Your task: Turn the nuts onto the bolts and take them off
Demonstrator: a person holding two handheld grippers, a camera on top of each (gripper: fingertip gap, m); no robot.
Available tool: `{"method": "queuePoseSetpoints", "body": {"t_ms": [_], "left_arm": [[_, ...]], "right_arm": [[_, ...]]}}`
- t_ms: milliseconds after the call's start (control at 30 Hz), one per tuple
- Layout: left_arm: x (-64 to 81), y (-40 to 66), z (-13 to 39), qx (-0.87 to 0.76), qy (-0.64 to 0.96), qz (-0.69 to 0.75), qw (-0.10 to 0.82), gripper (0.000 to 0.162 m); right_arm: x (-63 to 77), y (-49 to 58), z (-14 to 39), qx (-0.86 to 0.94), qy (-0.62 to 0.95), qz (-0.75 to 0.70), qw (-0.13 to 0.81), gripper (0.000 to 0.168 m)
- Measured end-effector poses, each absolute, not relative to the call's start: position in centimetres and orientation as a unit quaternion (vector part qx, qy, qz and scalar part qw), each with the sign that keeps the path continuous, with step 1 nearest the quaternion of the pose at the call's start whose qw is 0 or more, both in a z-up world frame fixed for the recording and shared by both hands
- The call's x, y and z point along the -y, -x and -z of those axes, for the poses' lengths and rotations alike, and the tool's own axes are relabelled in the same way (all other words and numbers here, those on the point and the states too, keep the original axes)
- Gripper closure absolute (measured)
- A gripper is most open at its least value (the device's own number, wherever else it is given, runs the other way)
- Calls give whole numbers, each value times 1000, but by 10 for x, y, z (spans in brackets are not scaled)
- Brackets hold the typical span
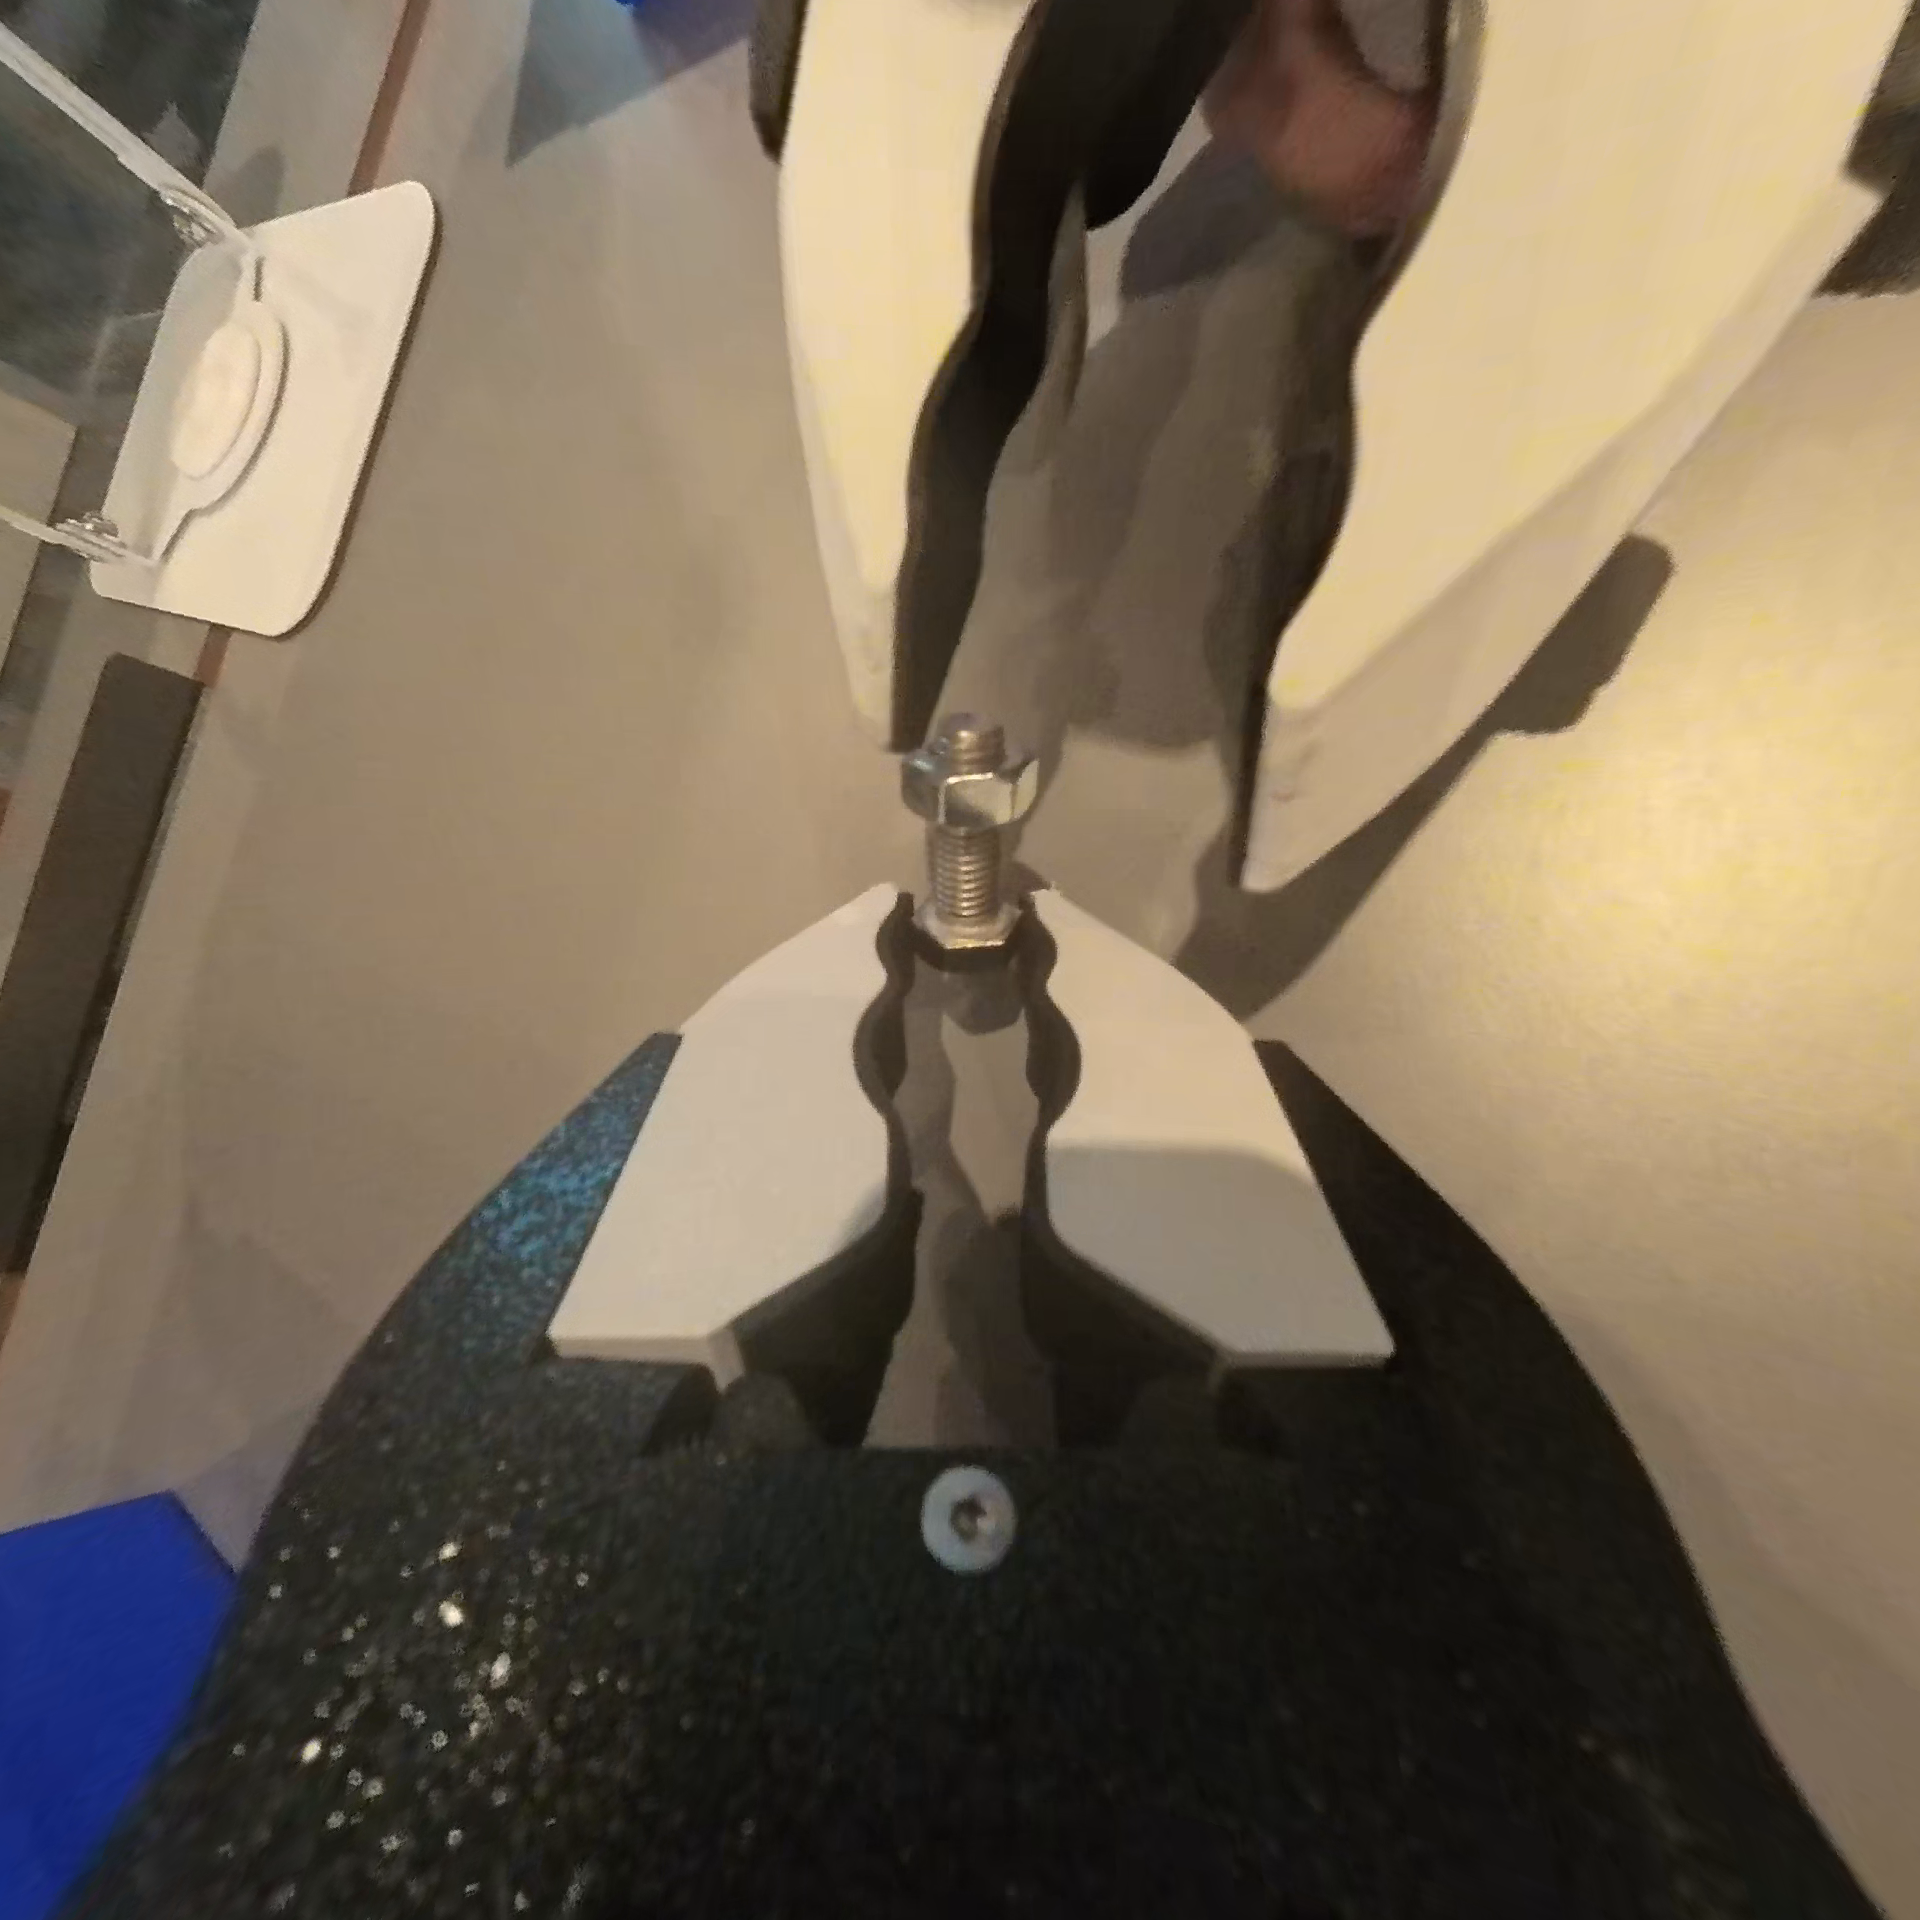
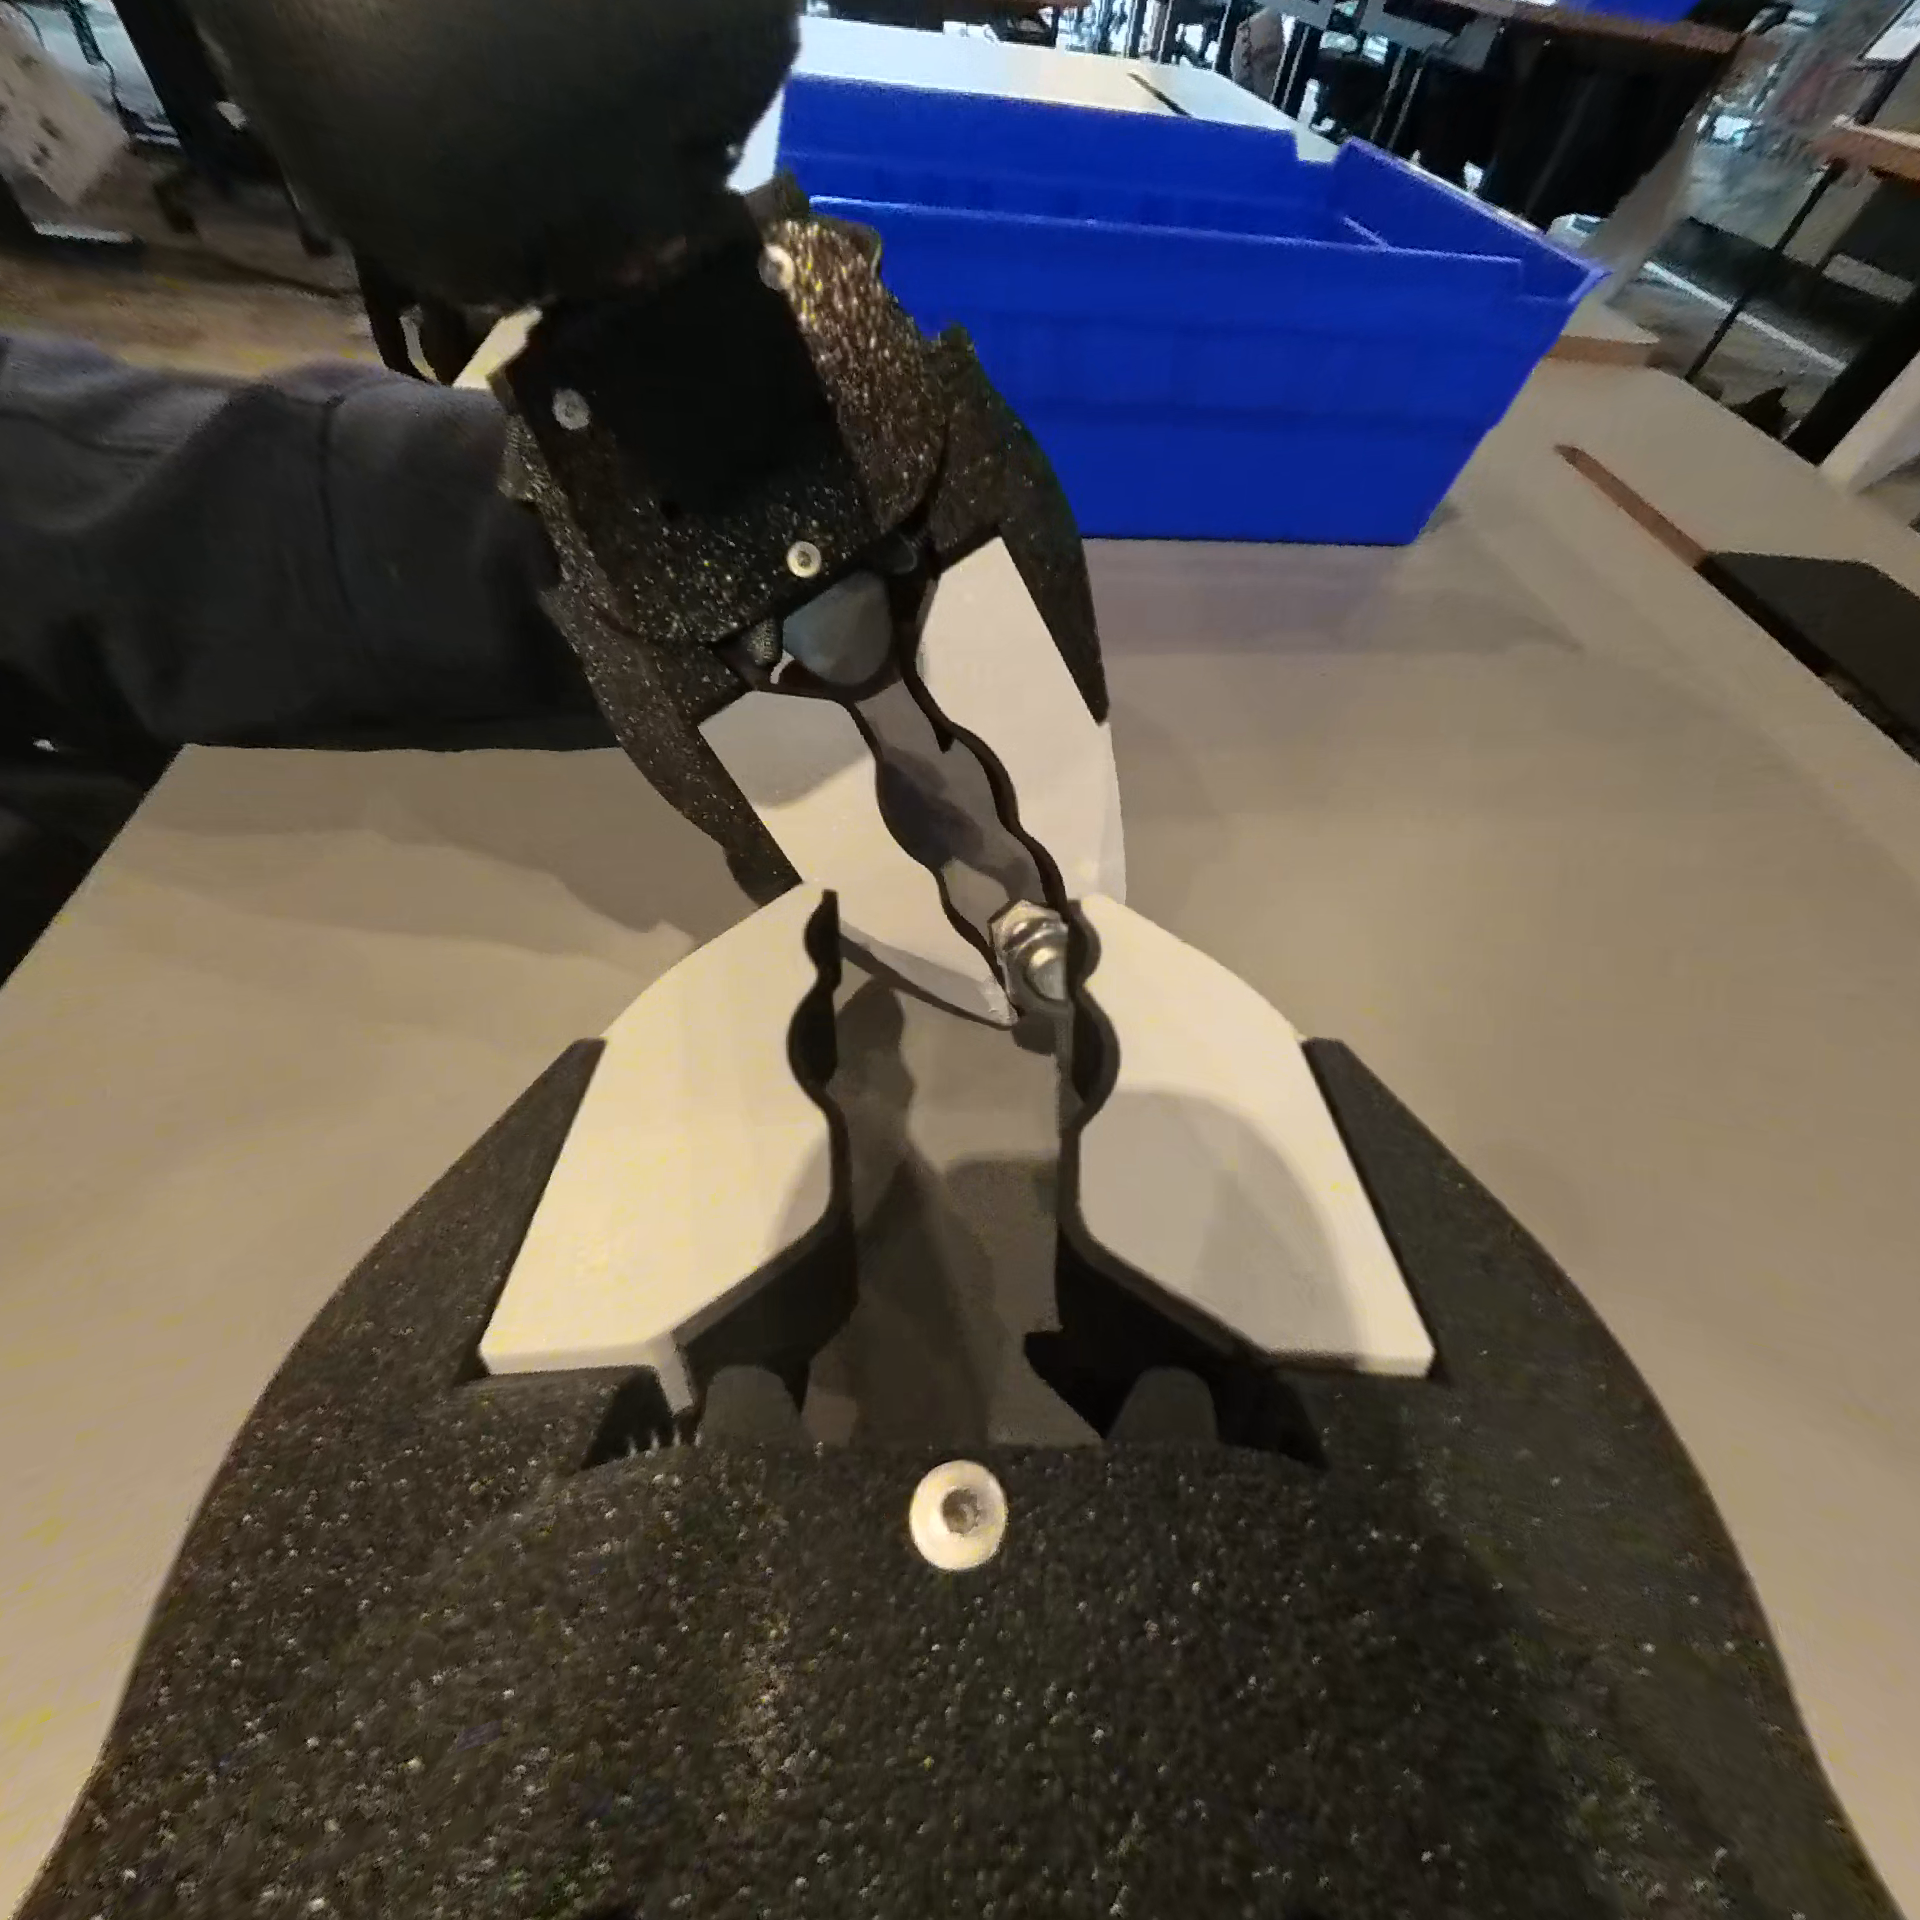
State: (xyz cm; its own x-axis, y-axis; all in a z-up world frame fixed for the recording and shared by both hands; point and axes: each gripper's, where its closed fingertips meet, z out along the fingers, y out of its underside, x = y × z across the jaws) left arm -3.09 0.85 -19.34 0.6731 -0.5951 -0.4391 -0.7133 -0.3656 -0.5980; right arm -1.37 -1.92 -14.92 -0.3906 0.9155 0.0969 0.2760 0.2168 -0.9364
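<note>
A steel bolt (image 1: 964, 862) stands out from my left gripper (image 1: 966, 906), which is shut on the bolt's head. A hex nut (image 1: 966, 784) sits near the top of the thread. My right gripper (image 1: 1070, 805) reaches in from above, open, with one finger on each side of the nut. In the right wrist view my right gripper (image 2: 951, 925) is open, and the nut (image 2: 1023, 933) lies close against its right finger (image 2: 1174, 997). The left gripper (image 2: 1029, 914) comes down from the upper left, holding the bolt.
Everything hangs over a grey table (image 2: 1455, 935). A blue bin (image 2: 1195, 364) stands at the back; its corner also shows in the left wrist view (image 1: 94, 1662). A white square plate on a clear stand (image 1: 270, 416) sits at the table's edge. A dark sleeve (image 2: 260, 571) is at left. The gap from one gripper's tips to the other's is roughly 5 cm.
</note>
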Motion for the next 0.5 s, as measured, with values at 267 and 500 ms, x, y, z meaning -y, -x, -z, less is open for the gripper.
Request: {"method": "queuePoseSetpoints", "body": {"t_ms": [267, 500], "left_arm": [[-7, 31, 195, -392, 833, -59, 387, 143], [-6, 31, 196, -399, 836, -58, 373, 143]], "right_arm": [[35, 6, 161, 739, 404, -449, 299, 141], [22, 19, 159, 730, 405, -403, 375, 114]]}}
